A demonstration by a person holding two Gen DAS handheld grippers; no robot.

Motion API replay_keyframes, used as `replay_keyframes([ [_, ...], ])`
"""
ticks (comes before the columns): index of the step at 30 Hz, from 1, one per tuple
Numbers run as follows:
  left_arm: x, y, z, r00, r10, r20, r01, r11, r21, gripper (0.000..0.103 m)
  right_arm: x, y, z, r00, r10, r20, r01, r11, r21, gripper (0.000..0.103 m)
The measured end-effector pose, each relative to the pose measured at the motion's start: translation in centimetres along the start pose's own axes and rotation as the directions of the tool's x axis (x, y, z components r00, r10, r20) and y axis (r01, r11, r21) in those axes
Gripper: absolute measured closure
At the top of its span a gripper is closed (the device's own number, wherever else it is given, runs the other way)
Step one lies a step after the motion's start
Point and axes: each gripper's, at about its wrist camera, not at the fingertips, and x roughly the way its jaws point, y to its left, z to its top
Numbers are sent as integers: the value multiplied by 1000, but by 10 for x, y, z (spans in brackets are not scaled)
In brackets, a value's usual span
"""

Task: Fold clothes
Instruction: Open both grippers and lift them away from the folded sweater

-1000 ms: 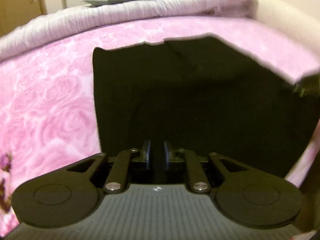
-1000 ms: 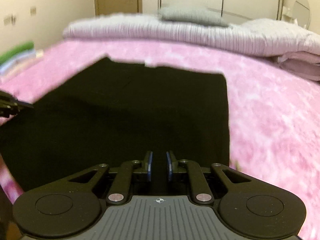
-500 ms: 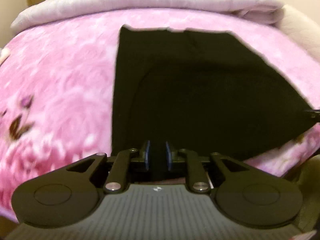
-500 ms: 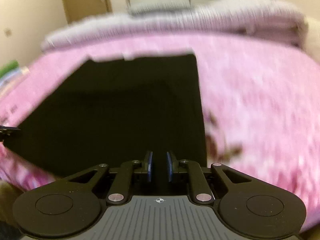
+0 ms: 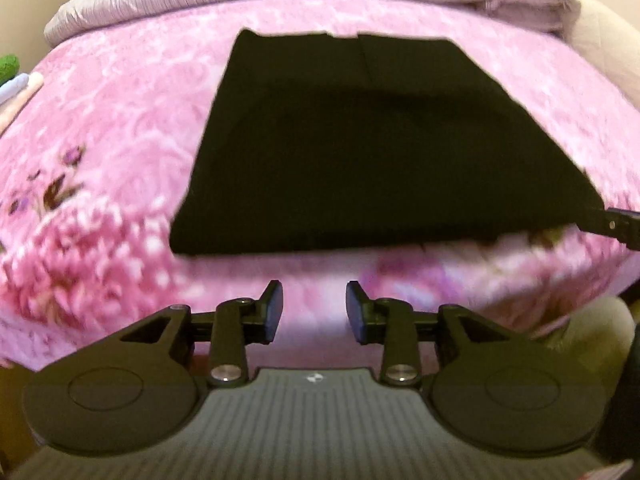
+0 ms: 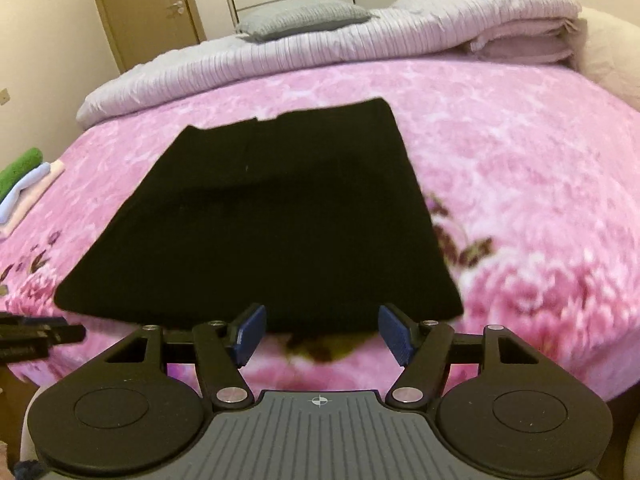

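A black garment [image 6: 264,224] lies flat on a bed covered by a pink floral blanket [image 6: 520,168], forming a neat four-sided shape that looks already folded at least once. Its long axis runs away from the viewer toward the lilac duvet [image 6: 320,52] at the head of the bed, and its near edge runs crosswise just ahead of both tools. The left tool [image 5: 314,312] hovers short of that near edge, fingers spread and holding nothing, roughly opposite the middle of the edge. The right tool [image 6: 318,334] is also spread and empty, its blue pads at the near edge toward the right corner, seemingly the nearer of the two. A small stack of folded clothes [image 6: 22,184] sits at the far left. Whether another fold is due or the garment is finished cannot be told
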Motion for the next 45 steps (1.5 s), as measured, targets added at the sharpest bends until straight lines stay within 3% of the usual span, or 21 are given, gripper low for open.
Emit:
replay_keyframes([
  [5,-14,-6,-10,1000,14,16,-15,1000,10,73,-6,-1,-15,999,2,-35,-1,1000,25,37],
  [14,-36,-4,-16,998,22,61,-23,1000,14,73,-23,1,-16,999,45,-12,-44,998,44,37],
  [28,-30,-2,-19,998,-13,65,13,1000,7,71,-27,6,-21,999,45,-12,-45,999,16,37],
  [31,-24,4,-24,992,-38,119,33,998,46,71,-27,5,-22,999,19,30,-17,997,-73,37],
  [33,-22,6,-29,982,-39,183,15,992,129,70,-26,5,-23,998,3,62,6,991,-135,37],
  [37,-14,7,-38,962,17,273,-109,939,326,69,-23,6,-26,992,-32,121,65,957,-281,37],
  [40,-1,8,-42,946,67,316,-216,859,465,69,-13,10,-32,985,-76,153,138,880,-455,37],
  [43,14,9,-46,935,115,336,-299,764,571,69,1,7,-38,982,-112,151,178,813,-554,37],
  [45,21,11,-45,934,123,336,-311,742,594,69,8,5,-39,982,-122,147,186,783,-593,37],
])
